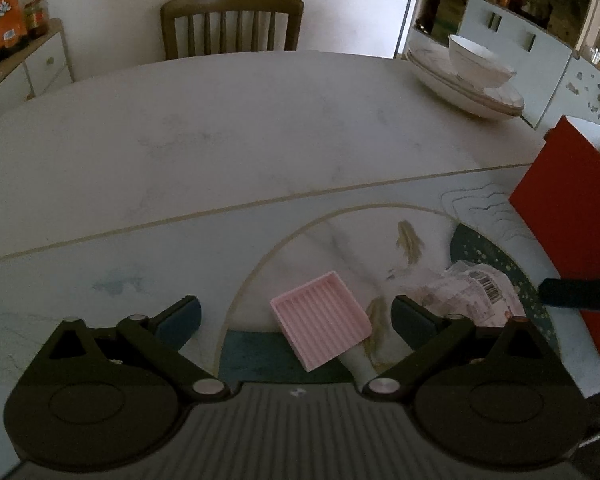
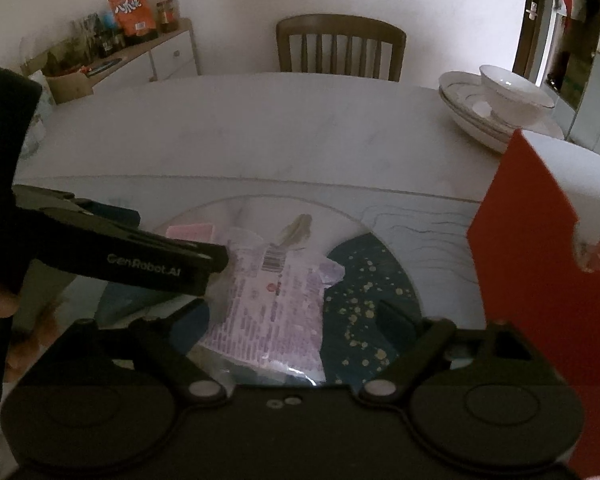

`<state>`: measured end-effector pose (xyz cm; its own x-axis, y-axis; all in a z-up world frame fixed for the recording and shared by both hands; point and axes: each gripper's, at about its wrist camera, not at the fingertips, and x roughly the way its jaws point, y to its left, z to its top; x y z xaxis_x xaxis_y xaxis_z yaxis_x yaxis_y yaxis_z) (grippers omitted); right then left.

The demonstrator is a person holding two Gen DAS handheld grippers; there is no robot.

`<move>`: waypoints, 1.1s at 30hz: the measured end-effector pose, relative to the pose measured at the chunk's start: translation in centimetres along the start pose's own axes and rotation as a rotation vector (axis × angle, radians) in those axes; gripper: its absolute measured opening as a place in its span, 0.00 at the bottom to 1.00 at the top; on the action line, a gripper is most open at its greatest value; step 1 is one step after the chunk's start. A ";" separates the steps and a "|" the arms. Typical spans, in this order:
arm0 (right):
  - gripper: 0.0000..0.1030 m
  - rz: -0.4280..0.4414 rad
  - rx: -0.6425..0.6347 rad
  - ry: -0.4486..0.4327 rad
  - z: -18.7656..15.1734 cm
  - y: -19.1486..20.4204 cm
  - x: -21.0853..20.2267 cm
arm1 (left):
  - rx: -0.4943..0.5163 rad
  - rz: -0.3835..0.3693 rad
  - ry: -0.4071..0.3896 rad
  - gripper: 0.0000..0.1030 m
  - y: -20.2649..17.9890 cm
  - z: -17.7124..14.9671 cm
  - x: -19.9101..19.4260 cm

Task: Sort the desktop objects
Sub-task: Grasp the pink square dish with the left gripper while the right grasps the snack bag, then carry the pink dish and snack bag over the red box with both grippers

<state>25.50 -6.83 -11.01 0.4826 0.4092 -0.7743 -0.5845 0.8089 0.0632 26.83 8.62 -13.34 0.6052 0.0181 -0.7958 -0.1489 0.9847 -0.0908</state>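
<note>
I hold my left gripper wide around the pink tray and my right gripper wide over the printed packet, ready to grasp each.

We note dim room, plain white wall behind. Wooden slat-back chair stands at far edge of pale marble-look table. Low white sideboard at left carries orange snack bag and jars. At right we see white shelving unit and door with handle; brightest light falls there.
</note>
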 end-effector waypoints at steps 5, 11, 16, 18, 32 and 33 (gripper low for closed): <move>0.80 0.005 0.004 0.019 0.1 0.1 1.1 | 0.024 0.032 -0.019 0.85 -0.6 -0.3 -0.1; 0.73 0.009 0.014 0.039 -0.1 -0.2 1.9 | 0.082 0.077 -0.033 0.66 -1.0 -0.6 -0.3; 0.59 0.023 0.020 0.041 -0.2 -0.4 2.0 | 0.088 0.068 -0.040 0.45 -0.8 -0.4 -0.5; 0.57 0.031 0.025 0.041 -0.2 -0.6 1.8 | 0.079 0.055 -0.038 0.45 -0.5 -0.4 -0.5; 0.52 0.008 0.036 0.032 -1.3 -1.1 -0.4 | 0.052 0.022 -0.043 0.44 -0.3 -0.8 -1.7; 0.51 0.010 0.041 0.029 -1.4 -1.2 -0.6 | 0.054 0.019 -0.046 0.44 -0.4 -0.9 -2.0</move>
<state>25.04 -8.63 -11.51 0.4576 0.4051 -0.7915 -0.5615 0.8219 0.0960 24.92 8.04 -12.23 0.6380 0.0433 -0.7688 -0.1191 0.9919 -0.0430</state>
